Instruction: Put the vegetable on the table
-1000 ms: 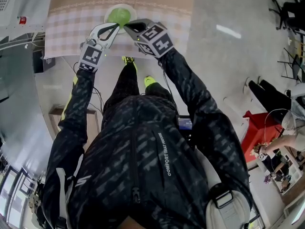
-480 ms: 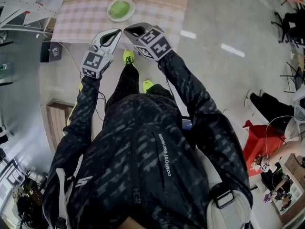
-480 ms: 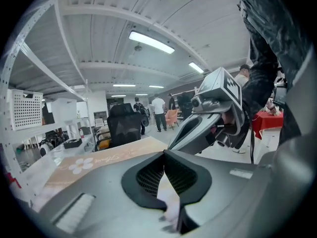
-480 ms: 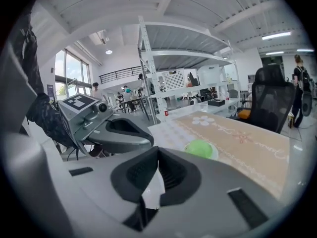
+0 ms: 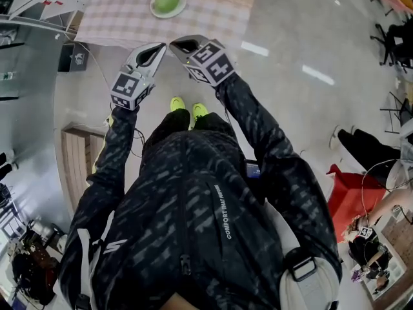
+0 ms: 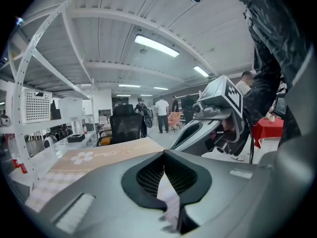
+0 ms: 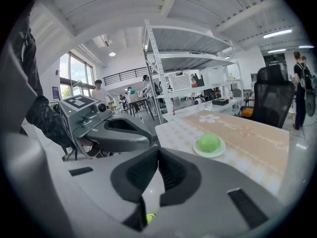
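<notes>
Table (image 5: 122,21) runs off the top edge in the head view. Shoes (image 5: 177,102) half tucked behind the legs (image 5: 169,126). Far-off people (image 6: 161,114) in the left gripper view, too small to make out.

The round green vegetable (image 5: 166,2) sits on a white plate (image 5: 180,8) on the table (image 5: 122,18).

count on inspection: one green vegetable (image 5: 166,2), one white plate (image 5: 183,4), one table (image 5: 116,21). two grippers: left gripper (image 5: 157,49) and right gripper (image 5: 179,43). two yellow shoes (image 5: 177,103). one black office chair (image 7: 271,95).
</notes>
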A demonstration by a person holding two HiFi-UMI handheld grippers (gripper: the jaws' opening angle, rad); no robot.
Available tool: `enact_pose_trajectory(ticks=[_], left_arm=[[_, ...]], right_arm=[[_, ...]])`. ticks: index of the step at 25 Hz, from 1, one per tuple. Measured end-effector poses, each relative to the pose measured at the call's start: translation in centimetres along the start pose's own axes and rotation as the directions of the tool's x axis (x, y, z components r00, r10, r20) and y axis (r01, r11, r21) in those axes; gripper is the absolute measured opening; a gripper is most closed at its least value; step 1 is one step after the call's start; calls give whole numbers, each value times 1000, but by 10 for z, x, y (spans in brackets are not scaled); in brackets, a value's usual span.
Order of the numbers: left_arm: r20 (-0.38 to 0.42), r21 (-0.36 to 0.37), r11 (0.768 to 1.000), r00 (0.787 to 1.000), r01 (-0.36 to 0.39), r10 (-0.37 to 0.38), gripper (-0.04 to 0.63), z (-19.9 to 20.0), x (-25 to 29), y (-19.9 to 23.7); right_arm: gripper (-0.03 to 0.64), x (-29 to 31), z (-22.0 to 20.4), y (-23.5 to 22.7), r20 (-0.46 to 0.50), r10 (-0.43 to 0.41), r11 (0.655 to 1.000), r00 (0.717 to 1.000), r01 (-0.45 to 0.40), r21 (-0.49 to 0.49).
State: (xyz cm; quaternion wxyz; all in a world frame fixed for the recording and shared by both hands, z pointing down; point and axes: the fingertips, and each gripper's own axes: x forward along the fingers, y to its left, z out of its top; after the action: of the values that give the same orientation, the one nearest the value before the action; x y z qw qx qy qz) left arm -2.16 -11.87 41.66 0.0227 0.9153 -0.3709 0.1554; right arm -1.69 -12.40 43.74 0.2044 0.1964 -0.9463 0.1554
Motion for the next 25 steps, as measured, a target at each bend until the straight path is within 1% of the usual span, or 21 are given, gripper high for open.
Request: enact_pose_trajectory(ticks=[4, 9, 13, 20, 25], left_arm=[[-12, -33, 999, 1000, 19, -20, 0, -11, -6, -14], [-4, -41, 998, 999, 42, -42, 0, -18, -17, -27], [13, -39, 998, 999, 49, -49, 0, -16, -32, -37], [43, -25, 998, 997, 58, -57, 0, -11, -75, -49], [73, -7, 996, 993, 93, -92, 0, -2, -104, -70]], right_arm=[[-5, -1, -15, 11, -17, 2, 1000, 1000, -2, 20], [-5, -1, -24, 26, -34, -8, 1000, 999, 8, 22], [-5, -4, -27, 44, -44, -23, 1000, 999, 24, 17], [-5, -7, -24, 86, -43, -49, 999, 998, 49, 1], [-5, -17, -21, 120, -14, -60, 998, 998, 60, 18]])
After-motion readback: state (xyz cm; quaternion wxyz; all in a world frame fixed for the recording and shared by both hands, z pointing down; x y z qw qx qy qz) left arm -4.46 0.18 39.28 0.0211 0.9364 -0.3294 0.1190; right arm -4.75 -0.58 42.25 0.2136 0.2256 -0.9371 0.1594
